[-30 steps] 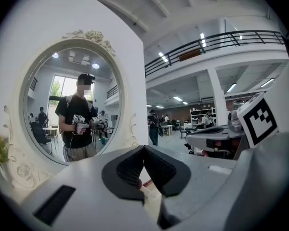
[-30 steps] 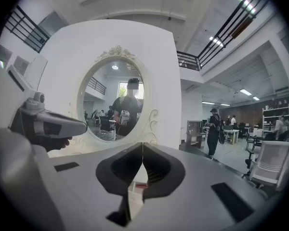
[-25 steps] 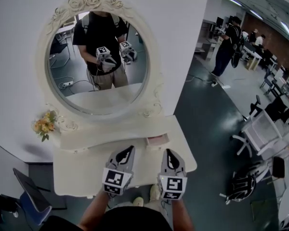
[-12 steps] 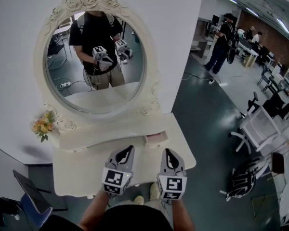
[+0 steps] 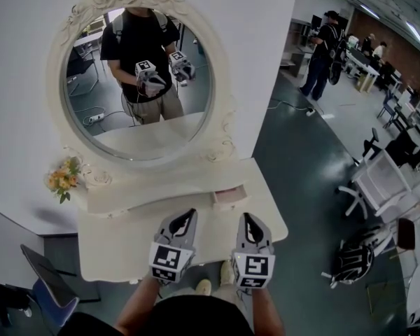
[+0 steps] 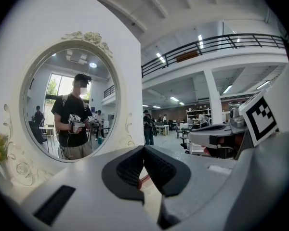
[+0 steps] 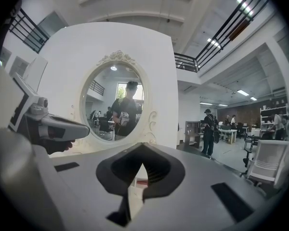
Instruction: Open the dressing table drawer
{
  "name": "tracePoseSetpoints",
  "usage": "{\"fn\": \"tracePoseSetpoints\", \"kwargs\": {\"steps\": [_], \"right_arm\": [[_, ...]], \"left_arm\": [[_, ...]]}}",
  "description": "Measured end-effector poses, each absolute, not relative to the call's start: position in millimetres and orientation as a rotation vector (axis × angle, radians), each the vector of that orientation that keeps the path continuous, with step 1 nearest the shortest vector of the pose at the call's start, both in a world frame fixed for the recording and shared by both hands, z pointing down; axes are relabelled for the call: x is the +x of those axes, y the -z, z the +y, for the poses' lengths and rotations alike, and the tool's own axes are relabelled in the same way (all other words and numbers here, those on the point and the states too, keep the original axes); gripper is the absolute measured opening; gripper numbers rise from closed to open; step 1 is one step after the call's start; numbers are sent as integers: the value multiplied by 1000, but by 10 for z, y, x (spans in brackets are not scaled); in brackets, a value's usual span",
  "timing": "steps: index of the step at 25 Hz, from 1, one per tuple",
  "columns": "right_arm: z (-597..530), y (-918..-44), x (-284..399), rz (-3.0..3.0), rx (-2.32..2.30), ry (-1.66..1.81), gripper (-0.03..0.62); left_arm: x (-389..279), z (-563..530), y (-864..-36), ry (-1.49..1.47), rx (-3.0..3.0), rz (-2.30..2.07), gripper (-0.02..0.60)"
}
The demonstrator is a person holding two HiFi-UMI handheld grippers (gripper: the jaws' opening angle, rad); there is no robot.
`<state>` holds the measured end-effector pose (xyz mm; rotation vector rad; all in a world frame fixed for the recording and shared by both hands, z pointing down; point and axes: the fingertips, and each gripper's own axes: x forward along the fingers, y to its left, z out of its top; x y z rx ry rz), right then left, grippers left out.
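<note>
The cream dressing table (image 5: 126,247) stands against the white wall under an oval mirror (image 5: 136,117). A small drawer (image 5: 228,196) with a pinkish inside sits at the right end of its raised back shelf and looks slightly pulled out. Both grippers hover over the table's front edge, pointing at the mirror. My left gripper (image 5: 190,217) (image 6: 143,150) is shut with nothing held. My right gripper (image 5: 249,220) (image 7: 142,149) is also shut and empty, just below and right of the drawer. The pinkish drawer shows through the gap under each pair of jaws.
Yellow flowers (image 5: 64,177) stand at the shelf's left end. A dark chair (image 5: 45,285) is at the table's lower left. White chairs (image 5: 378,180) and a person (image 5: 320,51) are on the grey floor to the right.
Both grippers have kept their place over the table's front edge. The head view has shifted slightly, and the person at the back right has moved a little.
</note>
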<state>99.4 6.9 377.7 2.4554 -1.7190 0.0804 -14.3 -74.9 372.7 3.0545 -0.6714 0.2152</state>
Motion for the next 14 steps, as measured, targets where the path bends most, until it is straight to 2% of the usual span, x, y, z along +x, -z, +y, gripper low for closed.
{"fn": "tracePoseSetpoints", "kwargs": {"steps": [14], "right_arm": [[67, -3864, 1057, -1704, 2437, -125, -2]], "left_arm": [[-107, -786, -3753, -221, 3045, -684, 2]]}}
